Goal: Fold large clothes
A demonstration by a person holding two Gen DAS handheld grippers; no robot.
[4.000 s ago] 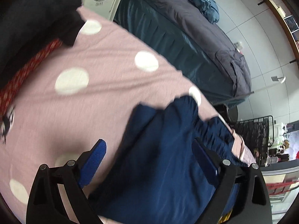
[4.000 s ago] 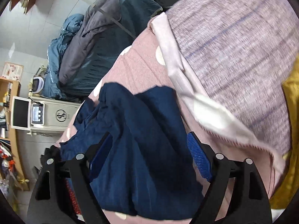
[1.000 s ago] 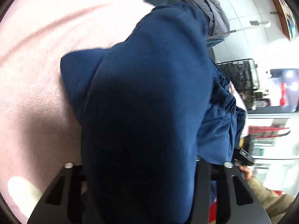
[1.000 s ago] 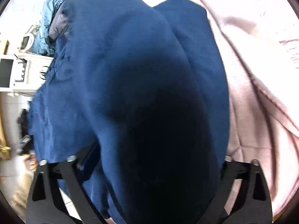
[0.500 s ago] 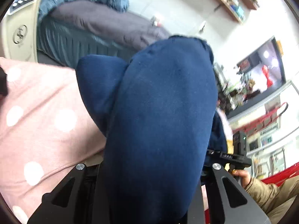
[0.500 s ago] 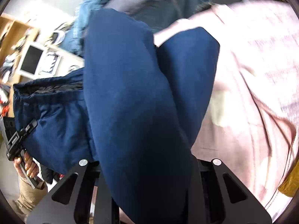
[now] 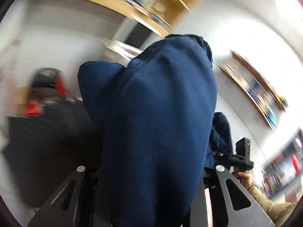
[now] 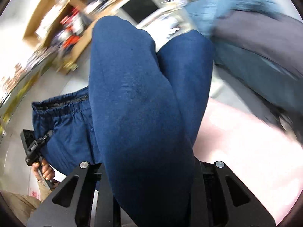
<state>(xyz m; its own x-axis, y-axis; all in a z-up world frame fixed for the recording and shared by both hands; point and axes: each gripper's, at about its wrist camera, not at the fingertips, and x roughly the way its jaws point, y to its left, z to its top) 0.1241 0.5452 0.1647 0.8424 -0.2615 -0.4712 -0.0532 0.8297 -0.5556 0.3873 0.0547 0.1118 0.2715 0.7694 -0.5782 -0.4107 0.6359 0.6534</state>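
Observation:
A navy blue garment (image 7: 157, 124) with an elastic waistband (image 8: 62, 104) hangs lifted in the air between both grippers. My left gripper (image 7: 151, 174) is shut on a bunch of its cloth, which drapes over the fingers and hides them. My right gripper (image 8: 151, 170) is shut on another part of the same garment (image 8: 142, 104), and its fingers are hidden too. The other gripper and the hand that holds it show at the right of the left wrist view (image 7: 240, 157) and at the left of the right wrist view (image 8: 36, 147).
The pink bedspread (image 8: 246, 151) lies below at the right. A dark grey and teal quilt pile (image 8: 261, 47) lies beyond it. Wooden shelves (image 7: 147, 5) line the white wall. A dark cloth heap (image 7: 47, 141) sits at the left. Both views are motion-blurred.
Both grippers have shut on the navy garment and lifted it off the pink bed. The cameras have tilted upward, so the walls and shelves now fill the background.

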